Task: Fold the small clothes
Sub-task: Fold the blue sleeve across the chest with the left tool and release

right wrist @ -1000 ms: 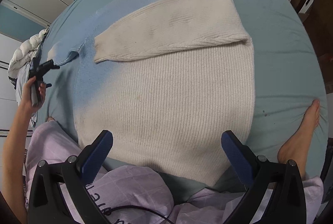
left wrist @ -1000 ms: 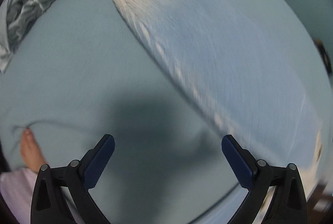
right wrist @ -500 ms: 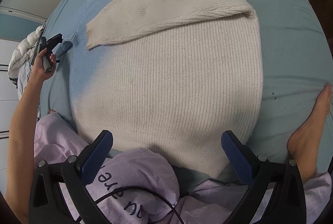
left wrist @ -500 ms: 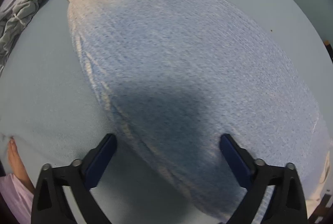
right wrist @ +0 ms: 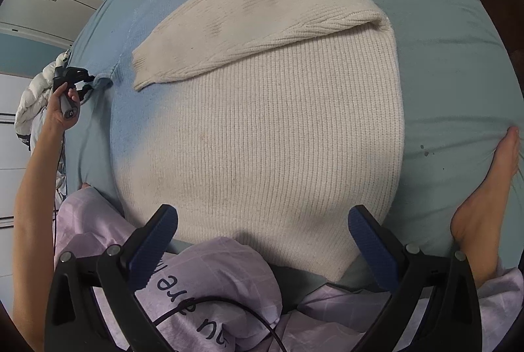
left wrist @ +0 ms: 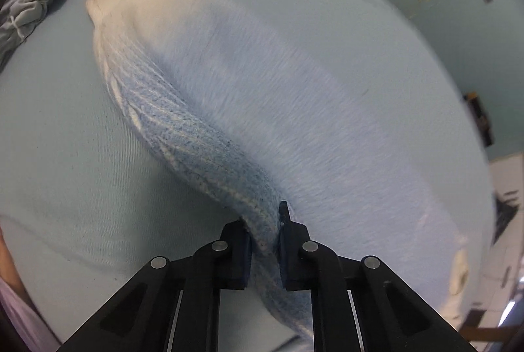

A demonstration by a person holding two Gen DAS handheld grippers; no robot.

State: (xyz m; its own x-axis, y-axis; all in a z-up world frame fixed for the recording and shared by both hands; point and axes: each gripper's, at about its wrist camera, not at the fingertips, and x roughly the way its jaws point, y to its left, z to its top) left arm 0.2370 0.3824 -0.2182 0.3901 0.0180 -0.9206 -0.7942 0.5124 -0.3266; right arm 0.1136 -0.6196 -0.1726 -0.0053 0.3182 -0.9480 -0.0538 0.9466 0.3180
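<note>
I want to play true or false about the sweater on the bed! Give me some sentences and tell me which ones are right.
1. The left gripper is pinching the sweater's blue sleeve. True.
2. The right gripper is squeezed shut on the sweater's hem. False: its jaws stand wide open above the sweater, holding nothing.
3. One cream sleeve is folded across the sweater's chest. True.
4. The sweater lies on a wooden floor. False: it lies on a light blue bed sheet.
5. A bare foot rests on the sheet beside the sweater. True.
</note>
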